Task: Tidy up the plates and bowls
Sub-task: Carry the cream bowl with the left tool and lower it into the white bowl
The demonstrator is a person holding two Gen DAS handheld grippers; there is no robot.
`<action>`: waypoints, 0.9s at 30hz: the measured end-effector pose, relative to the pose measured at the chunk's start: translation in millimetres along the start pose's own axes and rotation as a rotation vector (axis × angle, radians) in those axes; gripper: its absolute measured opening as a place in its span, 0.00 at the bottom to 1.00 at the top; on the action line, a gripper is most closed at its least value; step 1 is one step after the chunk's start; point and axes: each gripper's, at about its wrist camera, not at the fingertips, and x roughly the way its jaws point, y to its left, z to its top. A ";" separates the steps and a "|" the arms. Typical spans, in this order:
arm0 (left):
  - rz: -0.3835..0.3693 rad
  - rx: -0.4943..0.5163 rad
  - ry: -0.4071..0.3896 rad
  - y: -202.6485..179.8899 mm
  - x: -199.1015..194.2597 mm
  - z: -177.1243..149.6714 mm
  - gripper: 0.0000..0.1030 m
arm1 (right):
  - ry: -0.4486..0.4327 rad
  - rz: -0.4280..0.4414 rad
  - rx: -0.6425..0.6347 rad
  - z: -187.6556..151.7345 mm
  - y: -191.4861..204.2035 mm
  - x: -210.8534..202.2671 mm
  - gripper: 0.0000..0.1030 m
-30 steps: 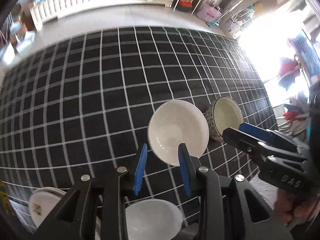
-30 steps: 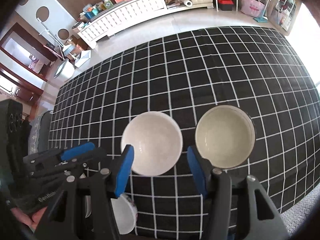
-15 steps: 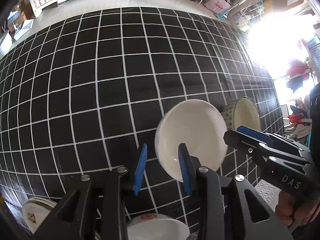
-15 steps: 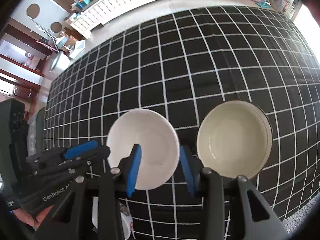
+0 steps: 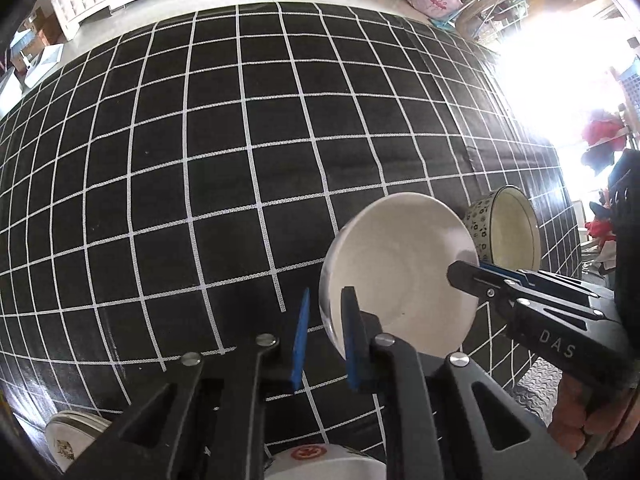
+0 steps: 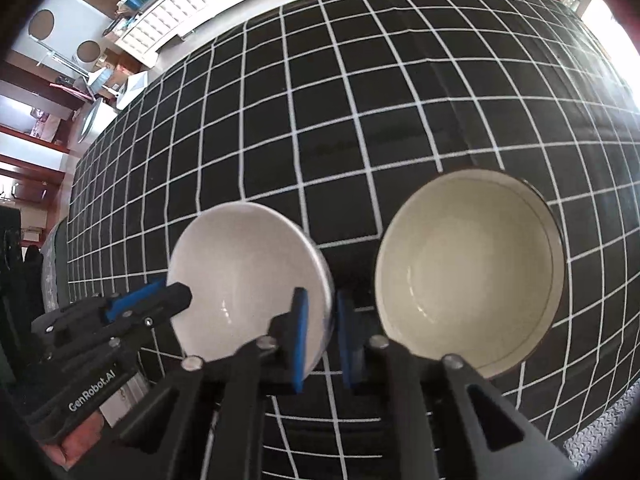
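Observation:
A plain white bowl [image 5: 400, 272] [image 6: 244, 272] sits on the black grid tablecloth [image 5: 200, 160]. My left gripper [image 5: 326, 336] straddles its left rim, jaws closing, with the wall pinched between the blue pads. My right gripper [image 6: 322, 336] straddles the opposite rim, also closing on the wall. Each gripper shows in the other's view: the right one [image 5: 464, 270], the left one [image 6: 176, 296]. A cream bowl with a patterned outside [image 5: 512, 232] [image 6: 468, 272] stands just right of the white bowl.
A stack of plates [image 5: 68, 440] lies at the near left edge, and a white bowl with a red mark [image 5: 320, 456] sits under my left gripper. The table's right edge [image 5: 540, 380] is close. The far cloth is bare.
Both grippers came down onto the white bowl, one at each rim. Their jaws narrowed from wide apart to pinching the bowl's wall.

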 end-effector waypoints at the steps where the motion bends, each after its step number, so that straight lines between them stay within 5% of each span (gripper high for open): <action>1: 0.000 0.004 0.004 -0.1 2.1 -0.7 0.08 | 0.000 0.002 0.002 -0.3 -2.4 -0.2 0.09; 14: 0.031 0.032 -0.011 -15.0 16.0 -4.7 0.06 | -0.028 -0.047 -0.023 -8.5 10.6 0.3 0.09; 27: 0.046 0.035 -0.055 -24.6 -24.0 -18.8 0.05 | -0.063 -0.028 -0.008 -18.9 25.9 -26.2 0.09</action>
